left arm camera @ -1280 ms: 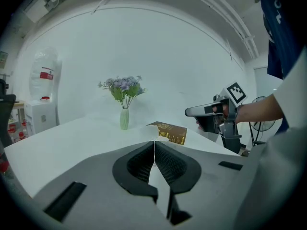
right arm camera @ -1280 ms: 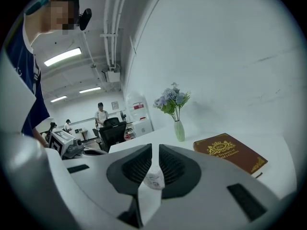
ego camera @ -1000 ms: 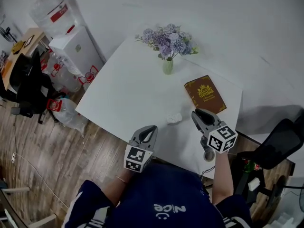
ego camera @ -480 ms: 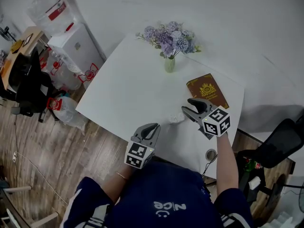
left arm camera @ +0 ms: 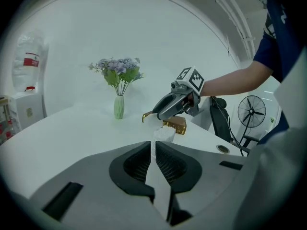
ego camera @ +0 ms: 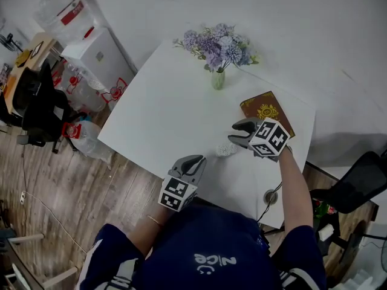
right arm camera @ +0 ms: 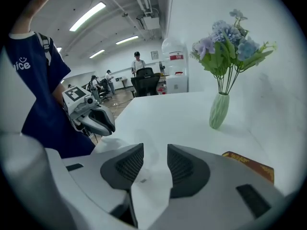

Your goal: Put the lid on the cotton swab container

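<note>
Both are hovering: left hand-held gripper (ego camera: 196,158) closed, empty; right hand-held gripper (ego camera: 236,132), jaws having just been opening wide, gripping nothing, just above the cotton swab container (ego camera: 225,150).

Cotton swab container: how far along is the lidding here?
Done: nothing visible; the cotton swab container sits on the table, too small to tell whether lidded. In hand: the right gripper, jaws just opened wide, hovers by it, gripping nothing; the left gripper is shut and empty. Left: grasping and seating the lid, not spotted here.
</note>
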{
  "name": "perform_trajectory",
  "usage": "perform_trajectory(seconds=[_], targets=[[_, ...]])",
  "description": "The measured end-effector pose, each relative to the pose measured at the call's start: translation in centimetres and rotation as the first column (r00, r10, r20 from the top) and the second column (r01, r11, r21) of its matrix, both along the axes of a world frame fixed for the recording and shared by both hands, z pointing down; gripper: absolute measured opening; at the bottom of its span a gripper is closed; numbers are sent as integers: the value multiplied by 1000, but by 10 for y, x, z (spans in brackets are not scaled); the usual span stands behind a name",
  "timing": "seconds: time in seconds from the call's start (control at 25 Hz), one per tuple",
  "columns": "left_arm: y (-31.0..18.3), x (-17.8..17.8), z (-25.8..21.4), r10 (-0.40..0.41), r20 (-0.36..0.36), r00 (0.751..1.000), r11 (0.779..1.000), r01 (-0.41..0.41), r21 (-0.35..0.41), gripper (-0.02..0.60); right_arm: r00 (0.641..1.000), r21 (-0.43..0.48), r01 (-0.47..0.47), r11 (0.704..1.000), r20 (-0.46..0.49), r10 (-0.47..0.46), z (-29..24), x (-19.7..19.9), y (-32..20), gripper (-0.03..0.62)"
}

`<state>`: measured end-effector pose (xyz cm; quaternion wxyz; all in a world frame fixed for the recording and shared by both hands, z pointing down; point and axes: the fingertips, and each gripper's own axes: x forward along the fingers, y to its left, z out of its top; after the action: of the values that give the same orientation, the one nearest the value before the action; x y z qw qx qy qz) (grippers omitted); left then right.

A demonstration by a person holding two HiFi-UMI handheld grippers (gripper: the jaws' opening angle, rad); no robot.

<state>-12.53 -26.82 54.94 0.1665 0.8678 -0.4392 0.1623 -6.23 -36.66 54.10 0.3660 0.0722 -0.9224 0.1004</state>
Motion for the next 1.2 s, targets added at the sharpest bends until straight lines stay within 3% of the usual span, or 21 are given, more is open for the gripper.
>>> perform_trajectory(seconds=[0.16, 0.24, 0.36, 0.4, 0.48, 0.52, 0.68, 0.88, 1.08, 1.2], targets=[[-6, 5, 4, 21, 7, 1000, 1000, -21, -6, 23, 999, 3, 40, 999, -19, -40, 7, -4, -2, 155], [-9, 7, 6, 31, 8, 999, 999, -31, -10, 23, 997, 18, 68, 998, -23, -67, 8, -7, -1, 96], [-10, 12, 12, 68, -8, 998, 997, -68, -35, 28, 997, 24, 79, 997, -27, -78, 10, -9, 0, 91], [-11, 15, 15, 93, -16, 996, 994, -94, -50, 55, 997, 20, 76, 997, -27, -75, 10, -8, 0, 91], [-14, 22, 24, 148, -24, 989, 985, -150, -81, 221, 997, 18, 71, 997, -27, -70, 10, -8, -2, 91], [-17, 25, 28, 171, -20, 985, 981, -172, -91, 252, 997, 19, 70, 997, -26, -69, 10, -8, -2, 91], [-27, 39, 38, 258, 25, 966, 963, -255, -94, 268, 998, 19, 63, 998, -24, -62, 10, -8, -2, 91], [-33, 65, 58, 381, 77, 921, 920, -370, -129, 293, 998, 17, 51, 999, -25, -50, 11, -6, -3, 91], [-46, 73, 61, 355, 123, 927, 933, -344, -103, 267, 999, 7, 37, 999, -18, -37, 10, -5, -3, 91], [-46, 75, 63, 372, 132, 919, 926, -359, -115, 262, 999, 5, 37, 999, -14, -37, 9, -3, -2, 91]])
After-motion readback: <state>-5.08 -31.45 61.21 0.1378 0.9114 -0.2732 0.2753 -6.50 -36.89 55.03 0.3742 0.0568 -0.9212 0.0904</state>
